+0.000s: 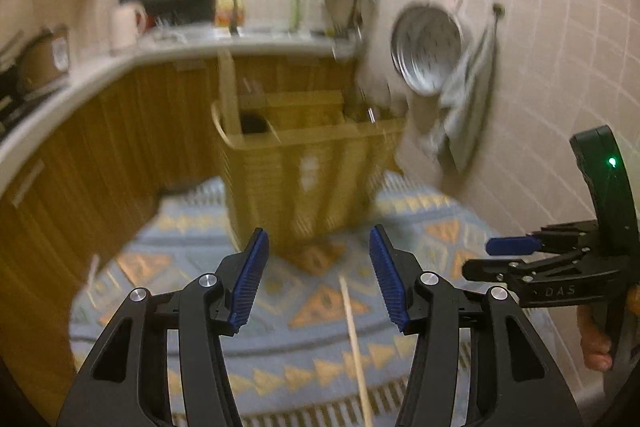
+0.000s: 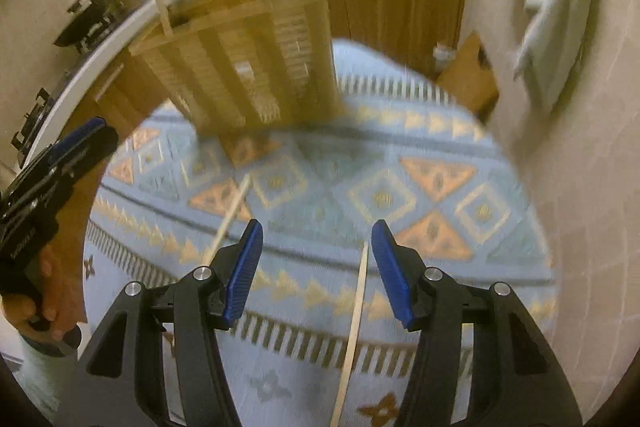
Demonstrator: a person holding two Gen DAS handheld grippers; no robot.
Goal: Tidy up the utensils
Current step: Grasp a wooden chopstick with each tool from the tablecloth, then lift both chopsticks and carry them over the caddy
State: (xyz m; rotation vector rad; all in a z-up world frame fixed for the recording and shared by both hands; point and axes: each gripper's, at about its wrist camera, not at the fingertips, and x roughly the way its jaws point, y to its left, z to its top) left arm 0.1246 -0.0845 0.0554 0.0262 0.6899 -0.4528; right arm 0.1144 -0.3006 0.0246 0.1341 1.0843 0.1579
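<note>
A wooden utensil holder point(image 1: 304, 163) with several compartments stands on the patterned blue cloth point(image 1: 280, 331); it also shows in the right wrist view point(image 2: 248, 67). A wooden utensil handle point(image 1: 230, 95) sticks up from its left compartment. A thin wooden chopstick point(image 1: 354, 343) lies on the cloth below my left gripper point(image 1: 318, 275), which is open and empty. In the right wrist view two chopsticks lie on the cloth, one point(image 2: 354, 331) between the fingers and one point(image 2: 230, 215) to the left. My right gripper point(image 2: 318, 271) is open and empty; it shows at the right in the left wrist view point(image 1: 496, 259).
A tiled wall point(image 1: 560, 67) rises close on the right, with a metal pan point(image 1: 428, 47) and a grey towel point(image 1: 464, 107) hanging on it. A white countertop point(image 1: 120, 63) over wooden cabinets curves behind the holder. The frames are motion-blurred.
</note>
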